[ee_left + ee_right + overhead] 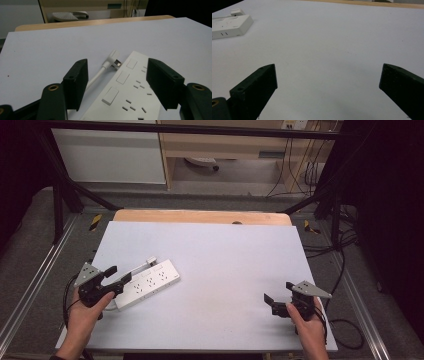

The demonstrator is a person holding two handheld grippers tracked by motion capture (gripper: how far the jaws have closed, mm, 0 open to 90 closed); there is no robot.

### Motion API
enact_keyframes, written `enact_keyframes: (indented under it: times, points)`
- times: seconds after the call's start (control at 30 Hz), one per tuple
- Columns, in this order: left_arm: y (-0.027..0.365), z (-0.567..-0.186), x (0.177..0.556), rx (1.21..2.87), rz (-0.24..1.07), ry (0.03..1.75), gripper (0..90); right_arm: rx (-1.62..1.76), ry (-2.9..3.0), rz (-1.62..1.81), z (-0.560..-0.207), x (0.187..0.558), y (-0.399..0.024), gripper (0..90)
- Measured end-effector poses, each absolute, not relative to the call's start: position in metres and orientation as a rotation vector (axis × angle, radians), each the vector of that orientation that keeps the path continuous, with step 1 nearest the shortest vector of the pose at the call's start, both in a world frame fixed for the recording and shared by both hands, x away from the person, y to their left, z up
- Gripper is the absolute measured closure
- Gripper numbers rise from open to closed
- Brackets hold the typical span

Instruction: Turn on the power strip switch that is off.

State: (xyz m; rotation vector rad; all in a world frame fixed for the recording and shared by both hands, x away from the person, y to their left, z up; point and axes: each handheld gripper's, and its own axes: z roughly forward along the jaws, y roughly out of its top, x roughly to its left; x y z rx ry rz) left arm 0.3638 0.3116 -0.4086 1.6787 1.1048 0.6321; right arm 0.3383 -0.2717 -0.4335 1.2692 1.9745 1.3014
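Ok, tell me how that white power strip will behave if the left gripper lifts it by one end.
The power strip looks rigid and flat, so it probably won't sag or roll. Its smooth casing may slip. The cable would likely dangle with its plug.

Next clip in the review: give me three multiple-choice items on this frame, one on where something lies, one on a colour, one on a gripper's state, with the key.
1. Where on the table does the power strip lie?
A. near its left edge, by the left gripper
B. at its centre
C. by the right gripper

2. What colour is the power strip's plug?
A. black
B. white
C. orange

3. How do the jaws of the right gripper stand?
A. shut on the cord
B. shut on nothing
C. open, nothing between them

Key: 1 A, the high view shows the strip just ahead of the left gripper. 2 B, the left gripper view shows a white plug on a white cord. 3 C, the right gripper view shows bare table between the spread jaws.
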Motion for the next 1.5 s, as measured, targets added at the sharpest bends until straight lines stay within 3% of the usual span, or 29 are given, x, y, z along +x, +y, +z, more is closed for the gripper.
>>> enact_keyframes:
  times: [0.53, 1.17, 1.5]
  points:
    - [0.312, -0.408, 0.371, 1.713, 0.627, 1.122, 42.4, 1.271, 1.99, 1.284, -0.435, 0.339, -0.272, 2.0]
    - [0.307, -0.412, 0.387, 1.779, 0.619, 1.138, 57.6, 1.284, 1.987, 1.284, -0.435, 0.339, -0.273, 2.0]
    - [0.306, -0.417, 0.394, 1.82, 0.586, 1.177, 75.0, 1.28, 1.992, 1.284, -0.435, 0.339, -0.27, 2.0]
